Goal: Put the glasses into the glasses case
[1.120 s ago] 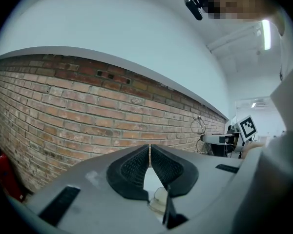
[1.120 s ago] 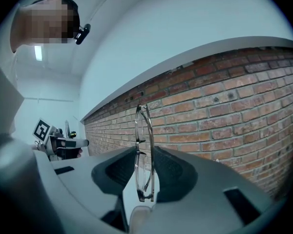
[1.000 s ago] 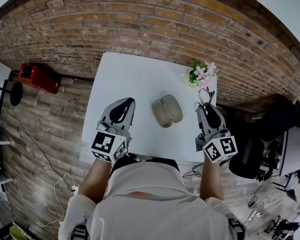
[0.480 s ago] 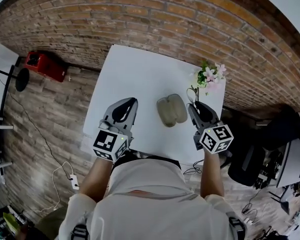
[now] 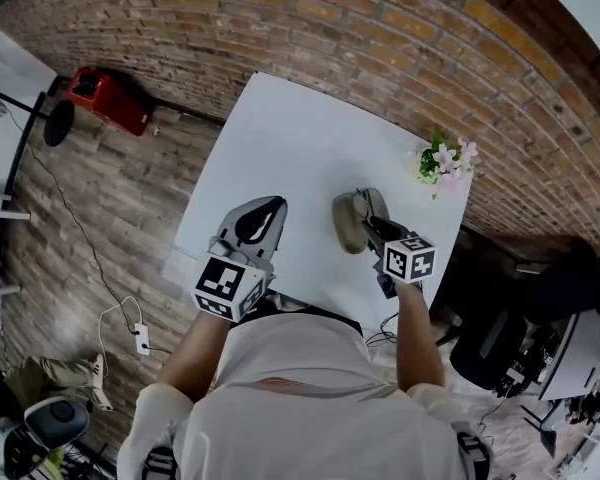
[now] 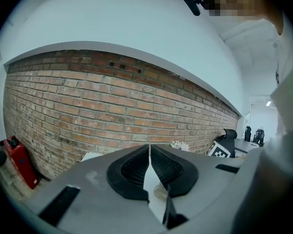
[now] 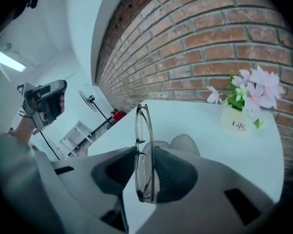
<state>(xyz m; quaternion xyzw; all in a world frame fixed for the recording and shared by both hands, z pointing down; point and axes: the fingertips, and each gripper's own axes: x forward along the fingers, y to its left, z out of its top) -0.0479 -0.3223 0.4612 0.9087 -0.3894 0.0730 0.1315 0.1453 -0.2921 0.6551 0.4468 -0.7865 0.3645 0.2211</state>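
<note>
Two grippers over a white table (image 5: pixel 280 138): the left gripper (image 6: pixel 150 149) has its jaws closed and empty, while the right gripper (image 7: pixel 145 155) clamps folded glasses (image 7: pixel 142 126) beside the beige glasses case (image 5: pixel 348 226).

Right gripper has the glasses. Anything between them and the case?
Nothing visible. The glasses, clamped in the right gripper, are right over the glasses case, which looks open on the white table. The flower pot and the left gripper sit off to either side, out of the path.
</note>
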